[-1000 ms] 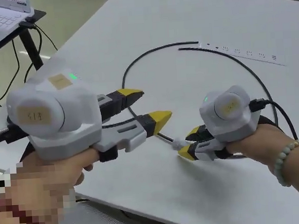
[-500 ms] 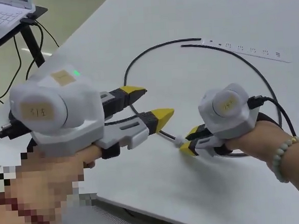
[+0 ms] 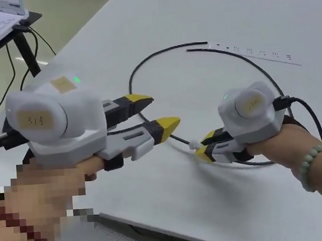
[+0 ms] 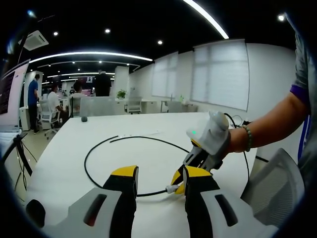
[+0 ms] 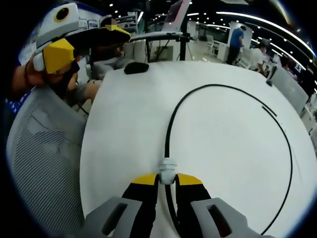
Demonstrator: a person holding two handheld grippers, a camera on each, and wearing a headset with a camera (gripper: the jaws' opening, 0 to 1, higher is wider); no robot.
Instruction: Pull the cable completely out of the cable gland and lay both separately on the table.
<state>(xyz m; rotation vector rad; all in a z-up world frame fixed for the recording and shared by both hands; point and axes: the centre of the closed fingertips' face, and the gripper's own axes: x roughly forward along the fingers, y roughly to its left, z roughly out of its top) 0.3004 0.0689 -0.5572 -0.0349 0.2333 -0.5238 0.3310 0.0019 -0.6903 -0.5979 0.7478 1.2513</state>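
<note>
Cable gland (image 5: 167,171), lower centre of right gripper view: clenched in right gripper (image 5: 167,181) at the tips, cable (image 5: 167,139) threaded through, looping across table (image 3: 242,17). Left gripper (image 3: 161,111) spread, empty, mid-left in head view. Could slip from shallow tip hold if cable snags.

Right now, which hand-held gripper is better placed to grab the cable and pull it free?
Left. The right hand-held gripper is shut on the cable gland, anchoring it; the left hand-held gripper is open and free, close to the black cable leaving the gland.
</note>
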